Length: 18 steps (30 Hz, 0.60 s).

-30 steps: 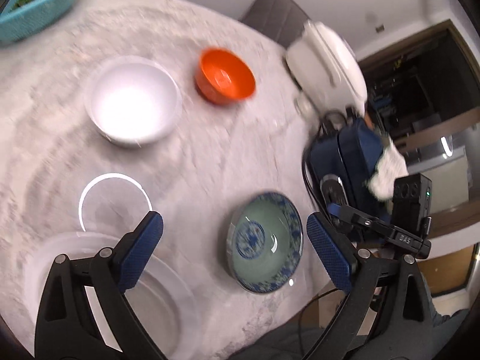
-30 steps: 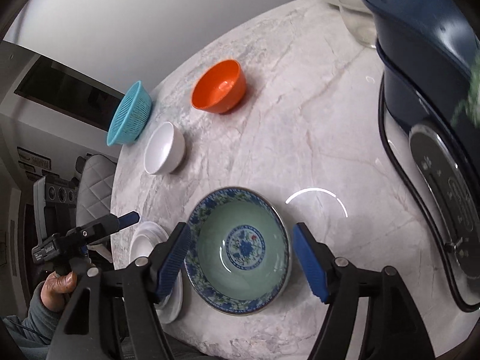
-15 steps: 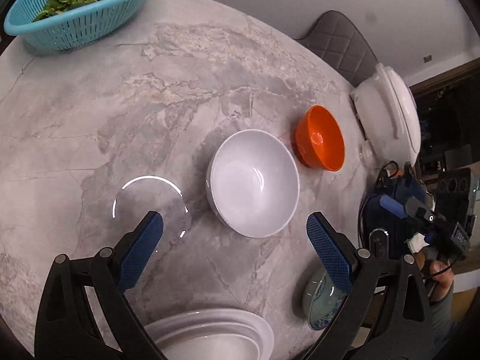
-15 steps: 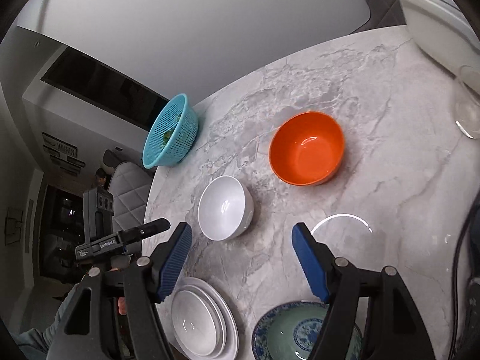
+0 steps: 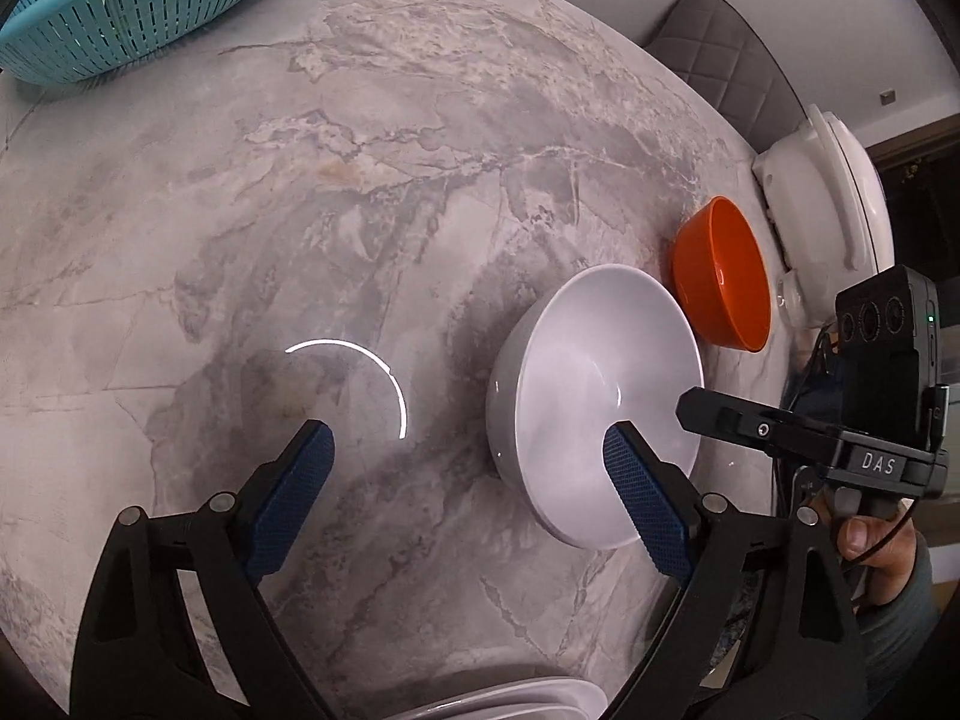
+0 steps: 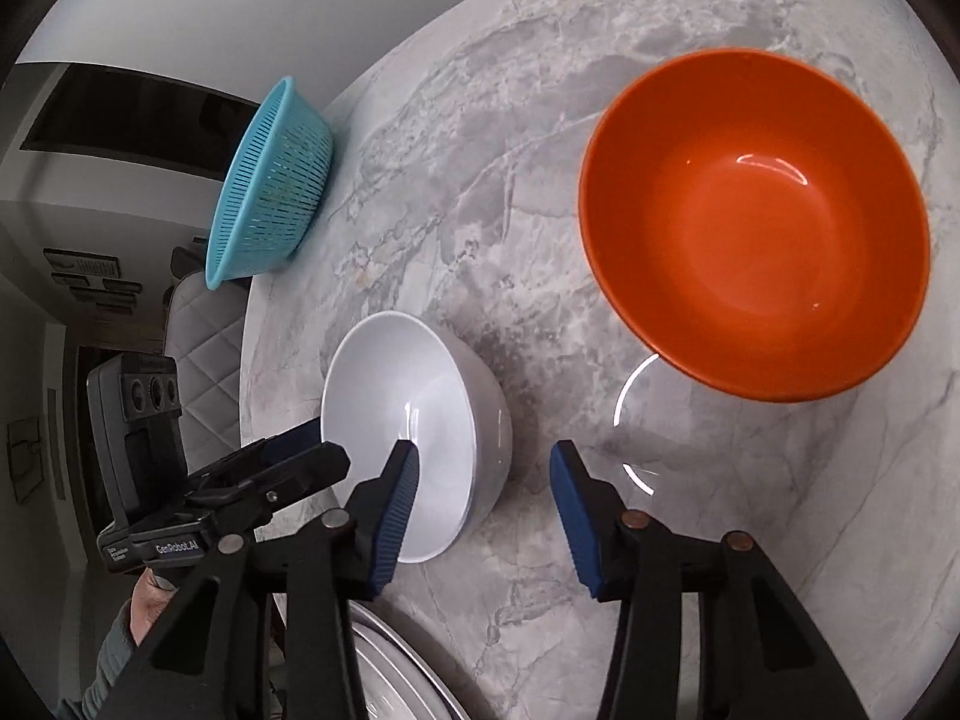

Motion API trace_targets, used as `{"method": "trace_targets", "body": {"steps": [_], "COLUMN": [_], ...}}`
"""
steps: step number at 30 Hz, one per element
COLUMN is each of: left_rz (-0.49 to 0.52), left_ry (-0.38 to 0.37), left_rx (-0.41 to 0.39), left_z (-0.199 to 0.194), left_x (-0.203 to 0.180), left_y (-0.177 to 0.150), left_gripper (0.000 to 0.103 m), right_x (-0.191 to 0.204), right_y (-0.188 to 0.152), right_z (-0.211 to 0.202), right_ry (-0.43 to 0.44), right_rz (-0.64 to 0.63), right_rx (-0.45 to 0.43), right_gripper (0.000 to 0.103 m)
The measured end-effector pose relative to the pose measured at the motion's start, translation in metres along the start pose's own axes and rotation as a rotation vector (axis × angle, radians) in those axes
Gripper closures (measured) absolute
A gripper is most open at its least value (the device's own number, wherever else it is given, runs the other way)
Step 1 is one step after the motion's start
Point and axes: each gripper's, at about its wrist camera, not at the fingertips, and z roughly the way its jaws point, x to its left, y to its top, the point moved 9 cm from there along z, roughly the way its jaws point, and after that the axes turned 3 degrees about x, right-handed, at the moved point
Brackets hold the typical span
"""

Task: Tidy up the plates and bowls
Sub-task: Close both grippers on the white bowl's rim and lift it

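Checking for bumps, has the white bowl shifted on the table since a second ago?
Cannot tell: the white bowl sits between the orange bowl and blue colander as before; only the cameras clearly moved.

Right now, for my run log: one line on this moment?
left tool: open, at white bowl | right tool: open, closing | orange bowl: untouched

A plain white bowl (image 6: 414,420) sits upright and empty just beside a larger orange bowl (image 6: 756,228), also upright and empty. Stacked white plates (image 6: 396,672) lie near the white bowl.
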Motion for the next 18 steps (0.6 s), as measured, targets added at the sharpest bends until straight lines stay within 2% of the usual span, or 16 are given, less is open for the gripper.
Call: {"method": "trace_targets", "body": {"steps": [4,8,11,15,17,18], "left_rz": [-0.007,0.013,0.017,0.026,0.033,0.033], "left_ry": [-0.013,-0.018,-0.027,-0.030,-0.029,-0.025], "left_rx": [0.010,0.024,0.021,0.028,0.033,0.032], "left_z": [0.007,0.012,0.014,0.017,0.019,0.020], "left_x": [0.000,-0.006,-0.010,-0.013,-0.013,-0.013], "left_y": [-0.001,-0.003,0.000,0.002,0.003,0.003], "left_gripper": [0.039,0.045,0.052,0.056,0.072,0.073], "right_x": [-0.003,-0.006,-0.008,-0.011,-0.012,-0.011], "right_y": [0.001,0.004,0.004,0.004,0.004,0.004], "right_z": [0.010,0.015,0.018,0.024,0.026,0.026], "right_ry": [-0.001,0.003,0.001,-0.007,-0.004,-0.005], "right_rz": [0.005,0.021,0.022,0.029,0.031,0.027], "right_rx": [0.019,0.024,0.035,0.046,0.048,0.049], "right_gripper": [0.056,0.058,0.065,0.072,0.073,0.077]}}
